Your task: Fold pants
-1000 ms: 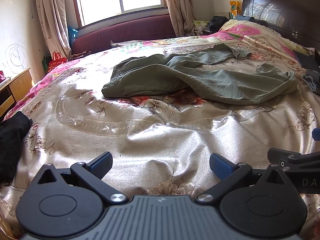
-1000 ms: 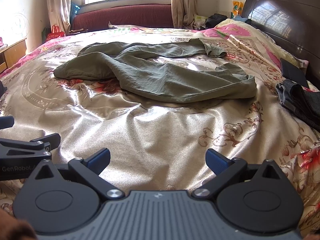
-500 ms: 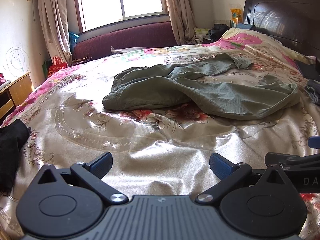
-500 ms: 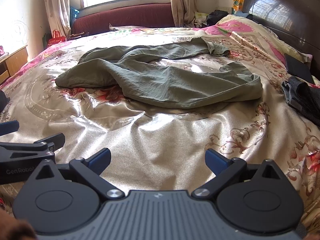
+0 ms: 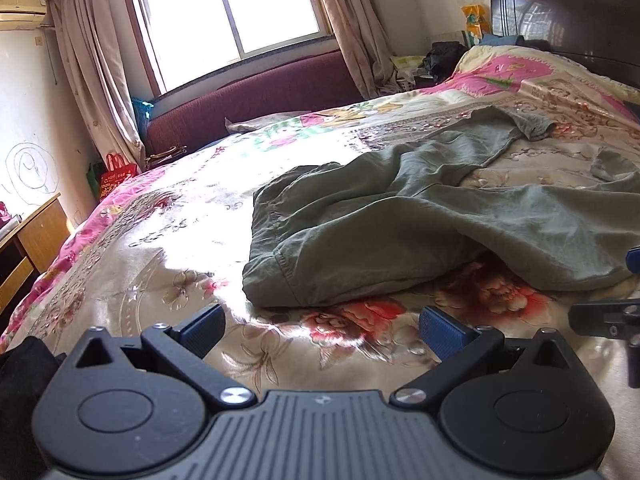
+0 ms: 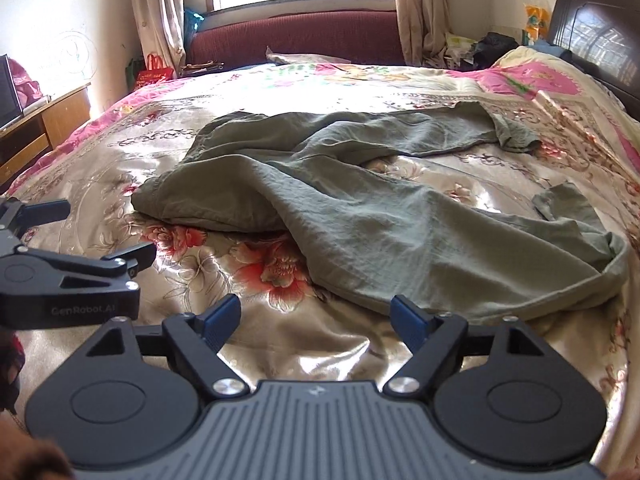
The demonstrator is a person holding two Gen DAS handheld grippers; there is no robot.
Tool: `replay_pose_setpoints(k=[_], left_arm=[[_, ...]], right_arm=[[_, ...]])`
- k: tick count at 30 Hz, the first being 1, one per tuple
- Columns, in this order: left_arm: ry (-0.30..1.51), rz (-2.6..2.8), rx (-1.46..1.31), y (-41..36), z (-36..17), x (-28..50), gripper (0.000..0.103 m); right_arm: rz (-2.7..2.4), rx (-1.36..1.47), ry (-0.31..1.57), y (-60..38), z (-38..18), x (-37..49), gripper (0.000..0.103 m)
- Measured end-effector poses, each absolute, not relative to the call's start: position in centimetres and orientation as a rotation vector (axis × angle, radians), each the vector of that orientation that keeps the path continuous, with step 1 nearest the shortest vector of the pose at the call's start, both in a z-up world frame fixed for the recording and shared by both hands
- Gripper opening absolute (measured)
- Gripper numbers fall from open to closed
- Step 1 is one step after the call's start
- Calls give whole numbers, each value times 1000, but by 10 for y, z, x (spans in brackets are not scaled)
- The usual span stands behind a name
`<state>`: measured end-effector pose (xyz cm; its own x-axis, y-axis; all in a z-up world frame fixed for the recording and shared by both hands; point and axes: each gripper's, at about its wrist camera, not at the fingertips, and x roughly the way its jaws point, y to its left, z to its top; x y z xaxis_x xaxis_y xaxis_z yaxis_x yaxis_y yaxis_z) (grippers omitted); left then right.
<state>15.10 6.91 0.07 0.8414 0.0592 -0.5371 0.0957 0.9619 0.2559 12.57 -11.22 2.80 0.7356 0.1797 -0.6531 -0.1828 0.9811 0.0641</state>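
Crumpled olive-green pants (image 5: 420, 220) lie unfolded across the middle of the bed, also seen in the right wrist view (image 6: 360, 208). One end lies bunched at the left, one leg runs toward the headboard. My left gripper (image 5: 322, 330) is open and empty, just short of the pants' near left end. My right gripper (image 6: 316, 322) is open and empty, its right fingertip (image 6: 408, 320) almost at the near hem of the pants. The left gripper's body shows at the left edge of the right wrist view (image 6: 68, 276).
The bed has a shiny gold floral cover (image 6: 280, 344). A dark headboard (image 6: 600, 40) stands at the right, a maroon sofa (image 5: 256, 100) under the window beyond. A wooden cabinet (image 5: 32, 240) stands at the left. Dark cloth (image 5: 24, 364) lies at the near left edge.
Both grippers have moved forward over the bed toward the pants, which now lie much closer. Both stay open and empty.
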Motion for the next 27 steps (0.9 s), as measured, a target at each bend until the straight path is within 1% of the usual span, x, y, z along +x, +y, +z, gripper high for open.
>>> replay_pose_setpoints(k=[5,10,11,12,13,14,15,16,17,18,20,21,22,27], left_arm=[[630,-22,263,94,-17,197,103],[690,-97,221,111,-29,234,103],[703,-117,209,112,-30,239,94],[717,-133,208,113,-31,244,81],[726,-141,213,114,-31,248,77],[728,-146,217,115,-30,250,71],[728,-154,228,116,-28,252,66],[730,-164,234,117,-25,253,60],[731,-176,232,118,-22,254,55],[733,-188,221,120,-19,254,51],[734,-201,201,124,-14,254,49],[731,-206,198,125,-11,253,46],[728,-213,201,126,-10,252,46],[737,-226,216,126,-8,248,37]], right_arm=[[226,-8,764,-102,16,154,81],[301,-31,752,-77,11,178,81],[322,-57,743,-69,10,185,81],[337,-82,732,-62,8,189,81],[353,-108,723,-56,7,193,81],[374,-140,710,-48,6,197,79],[394,-169,694,-42,6,201,78],[411,-194,681,-36,5,205,76],[431,-218,668,-30,5,209,71],[455,-246,652,-24,4,213,67],[497,-315,640,-8,1,221,39],[507,-334,646,-2,0,225,35],[511,-348,649,2,-2,227,34],[509,-480,603,24,-12,238,34]])
